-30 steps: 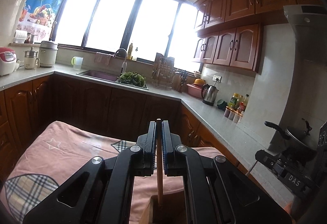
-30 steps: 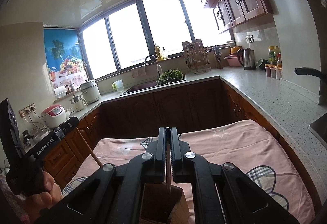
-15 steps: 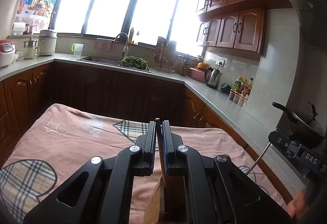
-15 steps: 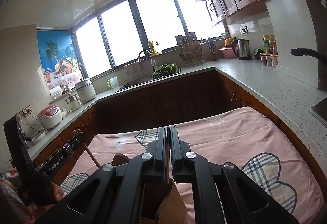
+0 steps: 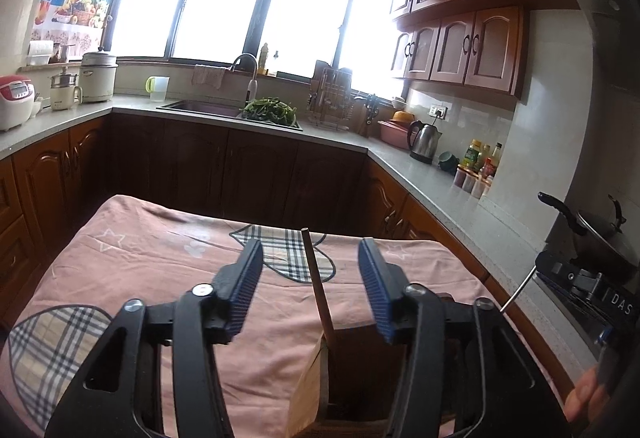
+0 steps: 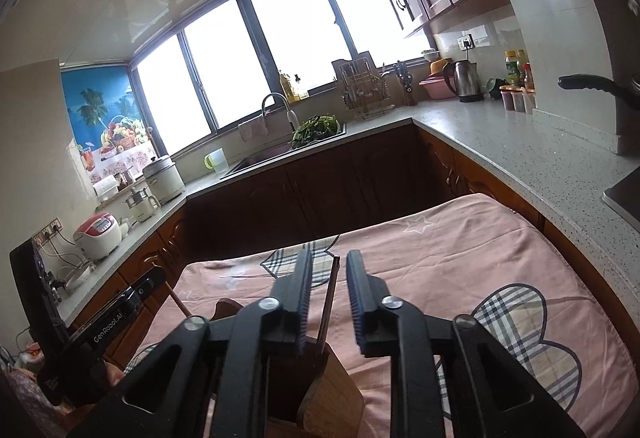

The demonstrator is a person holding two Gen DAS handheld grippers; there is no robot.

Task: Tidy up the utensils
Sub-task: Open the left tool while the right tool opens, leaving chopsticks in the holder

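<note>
A wooden stick (image 5: 318,286) stands in the wooden holder (image 5: 308,390), leaning slightly left. My left gripper (image 5: 311,244) straddles it with jaws opening, and neither blue pad touches the stick. In the right wrist view a thin dark utensil handle (image 6: 329,302) stands in the same holder (image 6: 332,390). My right gripper (image 6: 330,254) has jaws opening around it, and the pads appear clear of the handle, which leans close to the left one. The wooden stick (image 6: 178,300) also shows at the left of that view.
The holder sits on a table under a pink cloth (image 5: 160,258) with plaid patches. An L-shaped counter (image 5: 440,190) runs behind and along the right, carrying a kettle (image 5: 424,136), bottles and a sink (image 5: 200,106). A black pan (image 5: 600,234) sits at far right.
Both grippers were shut on their utensils above the holder. They sank slightly, then both pairs of jaws parted and let go, leaving the stick and the thin handle in the holder.
</note>
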